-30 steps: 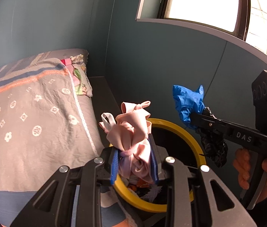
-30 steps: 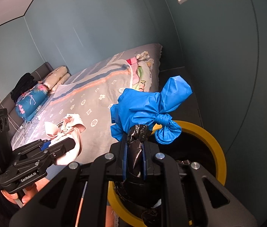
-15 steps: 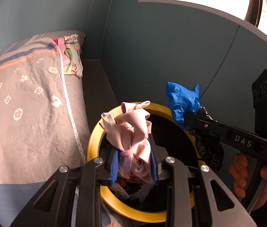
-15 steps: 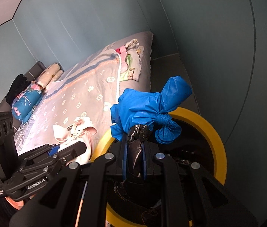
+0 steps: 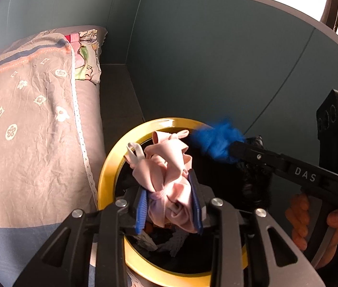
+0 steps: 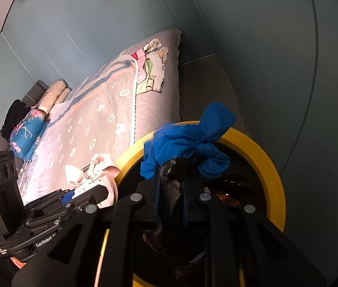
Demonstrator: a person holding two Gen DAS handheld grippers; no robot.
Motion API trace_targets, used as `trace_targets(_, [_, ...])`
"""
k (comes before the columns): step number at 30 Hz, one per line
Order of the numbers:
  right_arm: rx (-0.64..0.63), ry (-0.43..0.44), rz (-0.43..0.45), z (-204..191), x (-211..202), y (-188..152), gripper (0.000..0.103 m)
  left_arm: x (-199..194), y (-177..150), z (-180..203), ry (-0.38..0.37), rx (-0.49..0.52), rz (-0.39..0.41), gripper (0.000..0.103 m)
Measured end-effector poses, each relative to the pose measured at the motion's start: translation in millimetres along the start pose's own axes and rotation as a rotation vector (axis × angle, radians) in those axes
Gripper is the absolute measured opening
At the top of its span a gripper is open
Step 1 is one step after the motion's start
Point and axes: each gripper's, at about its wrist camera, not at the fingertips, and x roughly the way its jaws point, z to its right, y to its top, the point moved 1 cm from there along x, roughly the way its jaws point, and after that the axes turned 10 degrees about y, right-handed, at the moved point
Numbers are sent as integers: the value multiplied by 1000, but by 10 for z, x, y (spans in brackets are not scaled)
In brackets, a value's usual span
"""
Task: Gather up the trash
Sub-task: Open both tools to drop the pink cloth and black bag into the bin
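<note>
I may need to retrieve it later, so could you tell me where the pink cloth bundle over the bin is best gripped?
Judging by its shape, grip the pink cloth bundle at its cinched waist, from below, where the left gripper has it over the yellow-rimmed bin. The folds narrow there; the loops above are loose. Its jaws are opening, the cloth between them.

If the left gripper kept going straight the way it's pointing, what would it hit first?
Probably the trash inside the bin. The left gripper, its jaws opening around the pink bundle, points down into the yellow-rimmed opening; how deep the trash lies is unclear.
</note>
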Motion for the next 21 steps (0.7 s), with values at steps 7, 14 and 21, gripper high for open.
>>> trace_targets(7, [29,-28,45,9,-116,-23,38,-146,13,-144,-13,-54,13,49])
trace_targets(14, [24,-39,55,-71,-200,-5,38,-365,32,-256,-5,-58,62,50])
trace_targets(21, [-18,-23,41,-312,-179,12,38,-585,-21,-475,15,-90,92,50])
